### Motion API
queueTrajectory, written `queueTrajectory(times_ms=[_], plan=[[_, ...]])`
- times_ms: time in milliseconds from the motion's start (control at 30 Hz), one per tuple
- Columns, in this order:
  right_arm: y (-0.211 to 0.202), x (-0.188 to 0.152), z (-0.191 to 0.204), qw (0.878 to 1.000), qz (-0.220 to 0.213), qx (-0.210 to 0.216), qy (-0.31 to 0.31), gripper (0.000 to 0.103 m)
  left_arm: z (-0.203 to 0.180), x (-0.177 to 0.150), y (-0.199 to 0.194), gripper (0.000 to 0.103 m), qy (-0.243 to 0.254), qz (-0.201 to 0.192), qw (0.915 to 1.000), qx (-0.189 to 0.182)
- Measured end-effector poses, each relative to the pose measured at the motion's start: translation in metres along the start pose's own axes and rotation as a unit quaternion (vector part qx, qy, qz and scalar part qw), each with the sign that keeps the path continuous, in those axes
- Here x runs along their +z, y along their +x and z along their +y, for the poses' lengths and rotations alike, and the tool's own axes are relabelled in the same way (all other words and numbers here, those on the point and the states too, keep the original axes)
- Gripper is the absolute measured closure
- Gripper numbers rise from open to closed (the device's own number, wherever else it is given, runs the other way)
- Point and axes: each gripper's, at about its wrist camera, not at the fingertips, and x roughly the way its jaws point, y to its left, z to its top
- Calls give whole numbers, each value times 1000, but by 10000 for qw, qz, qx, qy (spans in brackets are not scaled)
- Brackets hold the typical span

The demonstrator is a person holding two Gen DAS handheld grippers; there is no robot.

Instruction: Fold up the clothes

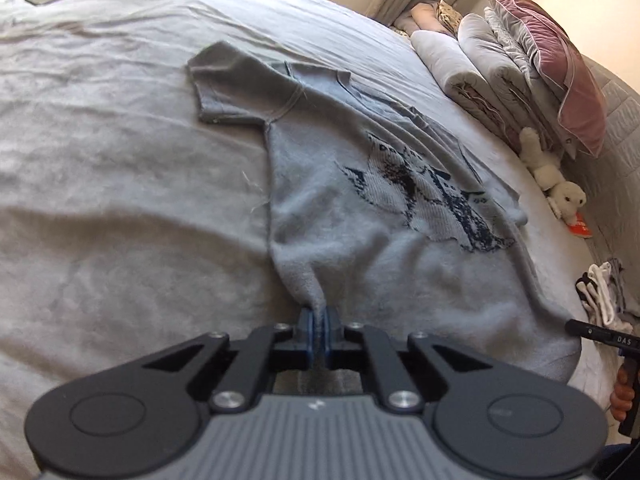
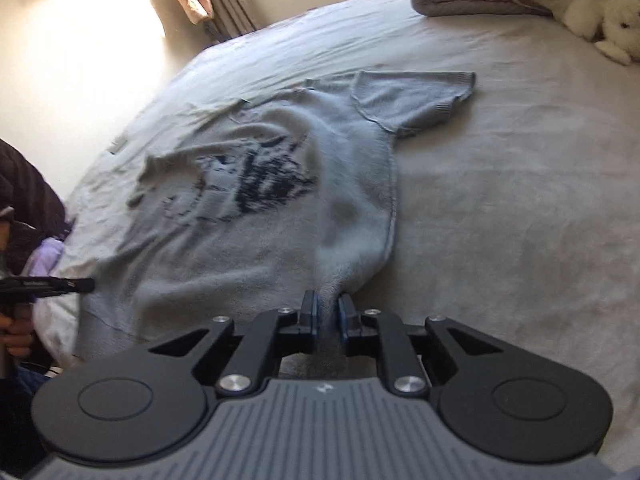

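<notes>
2 jaws' grip: sweater [image 1: 360, 216] hem

Fuzzy knitted sweater [image 1: 360, 240]; wrinkled matt cloth bedsheet [image 1: 120, 184]; plush toy [image 1: 560, 188].

2 wrist cams, low & close, face across bed [image 1: 100, 160], sharing tee [image 1: 360, 240].

A wide bed [image 1: 100, 160] under a pale sheet, curtains [image 2: 228, 4] at a sunlit window, cream walls [image 2: 100, 40].
</notes>
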Motion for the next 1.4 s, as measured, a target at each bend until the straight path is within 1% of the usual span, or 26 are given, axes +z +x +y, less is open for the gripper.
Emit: queueTrajectory(times_ms=[33, 100, 133, 167, 233, 267, 300, 367, 433, 467, 533, 567, 633, 667, 700, 767, 800, 867, 933, 1067, 1100, 1167, 1233, 1267, 1300, 1400], plan=[[-2, 1, 0, 9999, -50, 141, 24, 81, 0, -1, 0, 97, -10, 27, 10000, -36], [-9, 0, -2, 9997, -125, 208, 13, 50, 1, -3, -1, 94, -25, 84, 9999, -94], [-12, -1, -3, 9997, -144, 183, -18, 48, 3, -4, -1, 91, -8, 117, 9999, -63], [-15, -3, -4, 9997, -152, 159, -48, 48, 4, -6, -1, 85, 2, 157, 9999, -40], [-16, -9, -8, 9999, -29, 126, -87, 48, 6, -9, 1, 68, -25, 311, 9995, -110], [-17, -12, -10, 9999, 32, 109, -106, 48, 7, -11, 2, 55, -6, 394, 9991, -162], [-17, -16, -12, 9998, 95, 91, -134, 48, 8, -13, 2, 50, 58, 450, 9988, -193], [-17, -26, -15, 9993, 234, 56, -274, 48, 3, -19, 1, 48, 273, 465, 9984, -178], [-18, -34, -18, 9986, 329, 220, -345, 48, 1, -26, 1, 48, 435, 456, 9979, -167], [-18, -37, -17, 9979, 360, 340, -427, 48, 0, -29, 1, 51, 491, 445, 9977, -159], [-15, -42, -9, 9949, 448, 517, -742, 48, -2, -32, 2, 72, 614, 427, 9972, -65], [-11, -44, -2, 9927, 489, 609, -919, 48, -3, -33, 3, 94, 642, 442, 9969, -54], [-5, -45, 12, 9879, 500, 738, -1267, 48, -2, -31, 3, 96, 577, 465, 9971, -165], [-7, -43, 18, 9857, 399, 845, -1402, 54, -2, -30, 0, 96, 550, 429, 9974, -202], [-9, -41, 24, 9833, 288, 971, -1515, 68, -1, -28, -3, 97, 518, 362, 9976, -280], [-22, -34, 24, 9804, -2, 1365, -1422, 84, 2, -24, -12, 97, 439, 232, 9978, -445], [-28, -31, 23, 9790, -125, 1519, -1357, 89, 1, -24, -14, 97, 436, 211, 9977, -478], [-32, -30, 21, 9798, -164, 1488, -1326, 98, 1, -24, -17, 97, 436, 183, 9974, -536], [-33, -29, 19, 9823, -105, 1365, -1280, 98, -4, -26, -13, 97, 479, 274, 9971, -517], [-14, -34, 17, 9891, 310, 788, -1204, 98, -10, -29, -8, 97, 663, 359, 9964, -388], [-10, -35, 12, 9909, 378, 662, -1110, 92, -10, -29, -7, 96, 691, 394, 9963, -330], [-8, -35, 8, 9917, 451, 489, -1102, 86, -9, -29, -3, 96, 719, 473, 9960, -244], [-10, -33, 4, 9933, 426, 459, -966, 72, -5, -31, 0, 95, 702, 525, 9960, -195], [-11, -32, 0, 9943, 416, 455, -866, 60, -2, -31, 1, 92, 693, 551, 9959, -171], [-10, -31, -3, 9954, 414, 395, -774, 60, -1, -32, 2, 89, 682, 574, 9959, -149], [-6, -31, -13, 9974, 499, 123, -501, 60, 0, -34, 5, 88, 681, 594, 9958, -109]])
